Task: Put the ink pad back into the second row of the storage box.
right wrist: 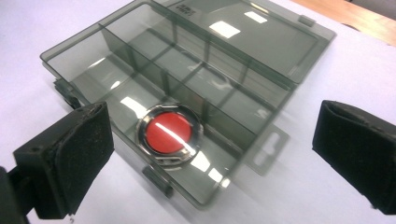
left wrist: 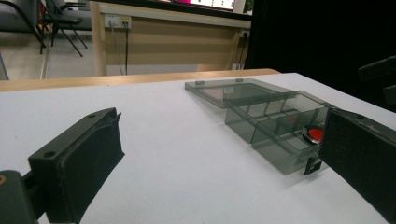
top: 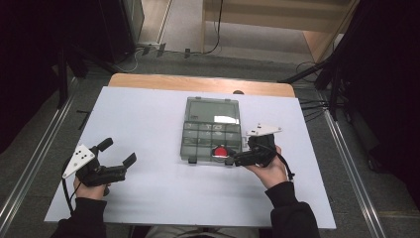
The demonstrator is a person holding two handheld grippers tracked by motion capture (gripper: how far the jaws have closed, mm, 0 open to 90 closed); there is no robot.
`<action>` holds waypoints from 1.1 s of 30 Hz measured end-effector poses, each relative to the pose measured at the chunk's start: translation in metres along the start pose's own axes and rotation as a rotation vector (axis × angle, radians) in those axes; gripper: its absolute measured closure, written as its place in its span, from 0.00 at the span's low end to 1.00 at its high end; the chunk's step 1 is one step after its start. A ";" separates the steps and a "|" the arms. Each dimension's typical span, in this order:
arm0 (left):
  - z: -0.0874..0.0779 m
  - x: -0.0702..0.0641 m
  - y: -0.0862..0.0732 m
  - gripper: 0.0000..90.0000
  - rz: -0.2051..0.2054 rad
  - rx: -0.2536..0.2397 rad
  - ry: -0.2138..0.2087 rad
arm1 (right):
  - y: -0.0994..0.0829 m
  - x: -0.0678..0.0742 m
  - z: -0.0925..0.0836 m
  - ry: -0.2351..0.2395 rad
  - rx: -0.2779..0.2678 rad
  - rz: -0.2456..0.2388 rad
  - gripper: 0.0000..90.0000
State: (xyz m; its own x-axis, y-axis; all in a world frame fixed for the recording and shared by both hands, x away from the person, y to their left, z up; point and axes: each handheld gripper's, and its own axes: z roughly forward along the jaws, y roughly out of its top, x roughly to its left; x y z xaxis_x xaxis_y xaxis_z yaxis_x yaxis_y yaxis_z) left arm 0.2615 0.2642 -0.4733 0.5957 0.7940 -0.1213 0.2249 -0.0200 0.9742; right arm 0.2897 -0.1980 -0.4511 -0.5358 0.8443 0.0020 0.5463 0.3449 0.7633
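- High view: a smoke-grey clear plastic organiser box [top: 211,130] lies open near the middle of the white table [top: 148,193], its lid folded flat on the far side. A round red disc with a metal rim [top: 219,151] rests in a near compartment towards the box's right end.
- Right gripper view: the right gripper [right wrist: 205,163] hovers just at the box's near right corner, jaws spread wide with nothing between them; the disc [right wrist: 169,133] lies ahead of the gap.
- Left gripper view: the left gripper [left wrist: 219,163] sits well apart from the box [left wrist: 273,123], jaws likewise wide and empty.
- Handling, as judged: the disc looks small, rigid and light; its polished rim is likely slippery, and the compartment walls crowd it. The best hold seems to be across the rim from above, pads on opposite edges.
- The thin-walled box probably slides easily on the smooth sheet; steadying a side wall with the free gripper would help.
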 end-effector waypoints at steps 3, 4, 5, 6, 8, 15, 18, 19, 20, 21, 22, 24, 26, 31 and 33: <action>0.000 0.000 0.000 0.00 0.002 0.001 0.000 | -0.004 -0.004 -0.008 0.003 -0.034 0.013 0.00; 0.000 0.000 0.000 0.00 0.002 0.001 0.001 | -0.006 -0.005 -0.010 -0.003 -0.043 0.014 0.00; 0.000 0.000 0.000 0.00 0.002 0.002 0.001 | -0.007 -0.007 -0.013 -0.006 -0.049 0.018 0.00; 0.000 0.000 0.000 0.00 0.003 0.003 0.002 | -0.009 -0.009 -0.015 -0.006 -0.058 0.018 0.00; 0.000 0.000 0.000 0.00 0.003 0.003 0.002 | -0.013 -0.012 -0.020 -0.014 -0.078 0.026 0.00; 0.000 0.000 0.000 0.00 0.005 0.007 0.005 | -0.025 -0.022 -0.036 -0.028 -0.129 0.041 0.00; 0.000 0.000 -0.001 0.00 0.005 0.007 0.005 | -0.030 -0.024 -0.040 -0.022 -0.152 0.048 0.00; 0.000 0.000 -0.001 0.00 0.005 0.007 0.006 | -0.032 -0.025 -0.041 -0.025 -0.156 0.050 0.00; 0.000 0.000 -0.001 0.00 0.005 0.008 0.006 | -0.034 -0.025 -0.042 -0.027 -0.160 0.048 0.00; -0.001 0.000 -0.001 0.00 0.004 0.008 0.007 | -0.036 -0.026 -0.042 -0.030 -0.167 0.049 0.00; -0.001 0.000 -0.001 0.00 0.002 0.007 0.008 | -0.038 -0.027 -0.043 -0.033 -0.167 0.052 0.00; -0.001 0.000 -0.001 0.00 0.002 0.008 0.008 | -0.042 -0.030 -0.044 -0.036 -0.172 0.067 0.00; -0.001 0.000 -0.001 0.00 0.000 0.004 0.007 | -0.046 -0.032 -0.047 -0.025 -0.203 0.089 0.00; -0.001 0.000 -0.001 0.00 -0.001 0.005 0.004 | -0.054 -0.034 -0.051 -0.030 -0.219 0.091 0.00; 0.000 0.000 -0.001 0.00 0.000 0.004 0.000 | -0.060 -0.036 -0.054 -0.020 -0.241 0.103 0.00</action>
State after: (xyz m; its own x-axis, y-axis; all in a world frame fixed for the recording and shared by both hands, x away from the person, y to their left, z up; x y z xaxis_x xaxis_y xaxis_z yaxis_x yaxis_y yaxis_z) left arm 0.2609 0.2643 -0.4738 0.5958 0.7940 -0.1213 0.2282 -0.0226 0.9734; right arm 0.2415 -0.2714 -0.4625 -0.4709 0.8789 0.0766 0.4266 0.1508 0.8918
